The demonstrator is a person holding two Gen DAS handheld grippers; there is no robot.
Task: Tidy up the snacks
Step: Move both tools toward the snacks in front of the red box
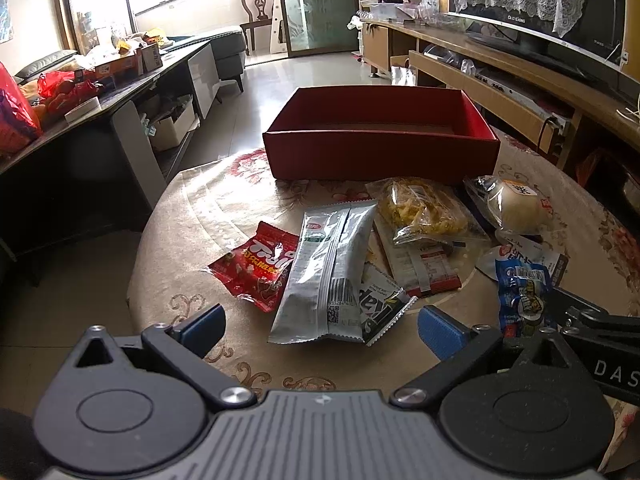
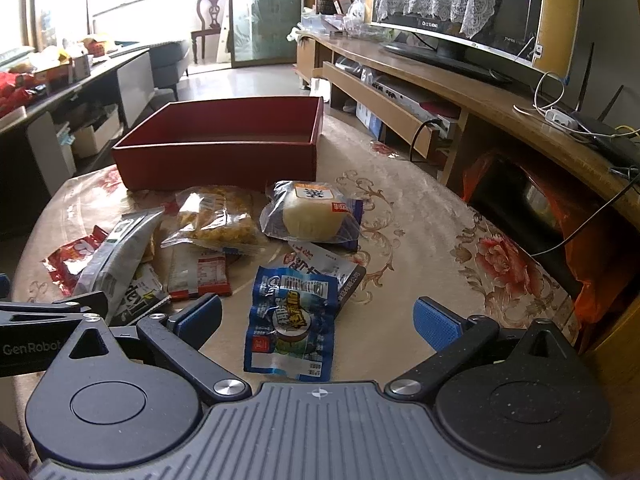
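The right hand-held gripper (image 2: 318, 320) hung low over the round floral-clothed worktop (image 2: 440, 220) with its blue pads spread wide and nothing between them, and the glossy blue plastic snack packet (image 2: 290, 322) lay flat just ahead at twelve o'clock, its long axis running roughly straight away from the gripper, so I judged a grasp across its short width the easiest. The left hand-held gripper (image 1: 320, 326) stood equally wide and empty, the long silver foil pouch (image 1: 326, 272) at its twelve o'clock, lengthwise away and leaning slightly toward one o'clock. The empty open dark red cardboard box (image 1: 380, 152) sat beyond the heap, at twelve from the left and about eleven from the right. The crinkled red sweet bag (image 1: 260, 264) read "Trolli"; the blue packet bore a barcode and Chinese characters too small to read. The gripper bodies read "GenRobot" and "DAS".
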